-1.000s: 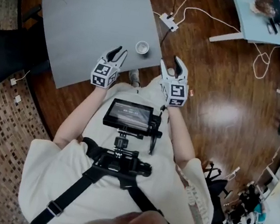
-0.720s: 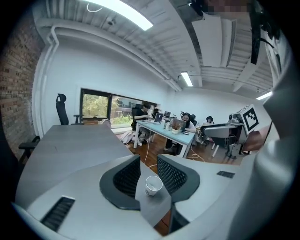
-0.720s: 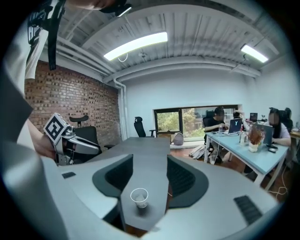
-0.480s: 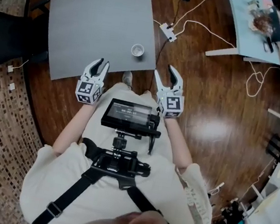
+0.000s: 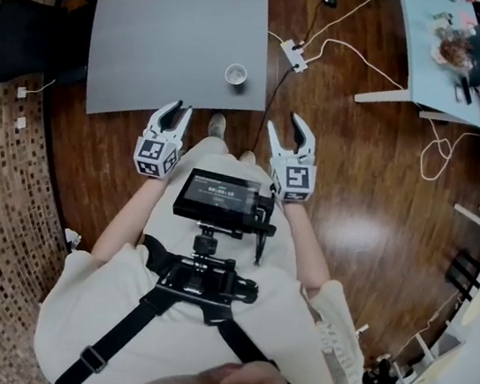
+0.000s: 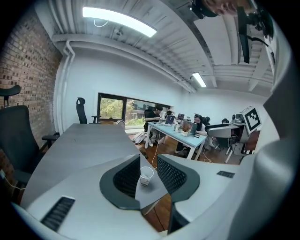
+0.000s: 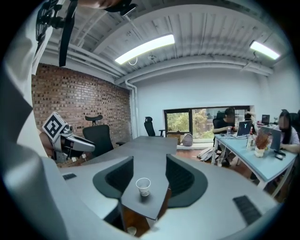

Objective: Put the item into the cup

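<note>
Left gripper (image 5: 175, 107) and right gripper (image 5: 284, 123) released, jaws apart; 1 cup (image 5: 235, 73) upright on table (image 5: 158, 22) ahead, apart from both.

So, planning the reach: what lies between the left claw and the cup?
Nothing but bare grey table: the head view shows the open, empty left claw at the table's near edge and the cup beyond it.

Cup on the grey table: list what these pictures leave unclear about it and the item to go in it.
- Inside of the cup: too small in the head view; its rim hides it in both gripper views.
- The item: in no view; left gripper and right gripper open, empty.
- Far end of the table: cut off by the head view's top edge.
</note>
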Demonstrator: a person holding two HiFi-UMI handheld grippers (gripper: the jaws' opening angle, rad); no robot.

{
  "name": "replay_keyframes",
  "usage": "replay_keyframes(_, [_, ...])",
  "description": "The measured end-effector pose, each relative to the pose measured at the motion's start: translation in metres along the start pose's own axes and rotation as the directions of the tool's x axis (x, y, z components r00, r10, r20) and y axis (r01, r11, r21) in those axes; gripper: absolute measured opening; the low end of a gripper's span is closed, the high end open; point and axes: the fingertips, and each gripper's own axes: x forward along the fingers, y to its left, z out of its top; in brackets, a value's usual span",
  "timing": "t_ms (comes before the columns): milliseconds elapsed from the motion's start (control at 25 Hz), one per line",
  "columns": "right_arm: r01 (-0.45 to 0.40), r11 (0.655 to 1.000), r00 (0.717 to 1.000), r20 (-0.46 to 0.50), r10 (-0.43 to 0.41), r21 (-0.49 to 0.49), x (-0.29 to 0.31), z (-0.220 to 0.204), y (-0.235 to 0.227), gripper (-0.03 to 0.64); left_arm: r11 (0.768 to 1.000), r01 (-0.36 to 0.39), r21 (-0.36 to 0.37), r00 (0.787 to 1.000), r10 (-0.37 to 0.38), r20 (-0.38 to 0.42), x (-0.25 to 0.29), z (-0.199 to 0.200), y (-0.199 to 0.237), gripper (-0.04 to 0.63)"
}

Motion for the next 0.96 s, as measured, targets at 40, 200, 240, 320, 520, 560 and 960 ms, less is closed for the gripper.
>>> replay_keyframes(40, [-0.006,1.000,1.000,0.005,0.006,-0.009,-0.004,0.001,0.002,0.235,1.000,-0.004,0.000,1.000,0.004,0.003,-0.003,-0.001,-0.006,0.114])
replay_keyframes(200, [-0.023,0.999,1.000,0.017,0.023,-0.026,-0.022,-0.002,0.011,0.235,1.000,-0.014,0.018,1.000,0.013,0.003,-0.020,-0.012,-0.027,0.114])
replay_keyframes(240, [-0.027,0.999,0.999,0.020,0.027,-0.027,-0.026,-0.003,0.014,0.235,1.000,-0.014,0.021,1.000,0.014,0.000,-0.023,-0.015,-0.029,0.114])
replay_keyframes(320, [-0.034,0.999,0.999,0.025,0.035,-0.029,-0.032,-0.004,0.019,0.235,1.000,-0.012,0.021,1.000,0.013,-0.007,-0.027,-0.020,-0.034,0.114])
replay_keyframes(520, [-0.045,0.998,0.998,0.038,0.046,-0.034,-0.049,-0.005,0.026,0.235,1.000,-0.005,0.025,1.000,0.006,-0.017,-0.042,-0.028,-0.054,0.114])
replay_keyframes(560, [-0.047,0.998,0.998,0.040,0.048,-0.034,-0.050,-0.006,0.026,0.235,1.000,-0.005,0.026,1.000,0.005,-0.021,-0.042,-0.031,-0.056,0.114])
replay_keyframes(960, [-0.037,0.998,0.998,0.044,0.039,-0.041,-0.053,-0.019,0.027,0.235,1.000,0.026,0.009,0.998,-0.025,-0.052,-0.038,-0.055,-0.065,0.114])
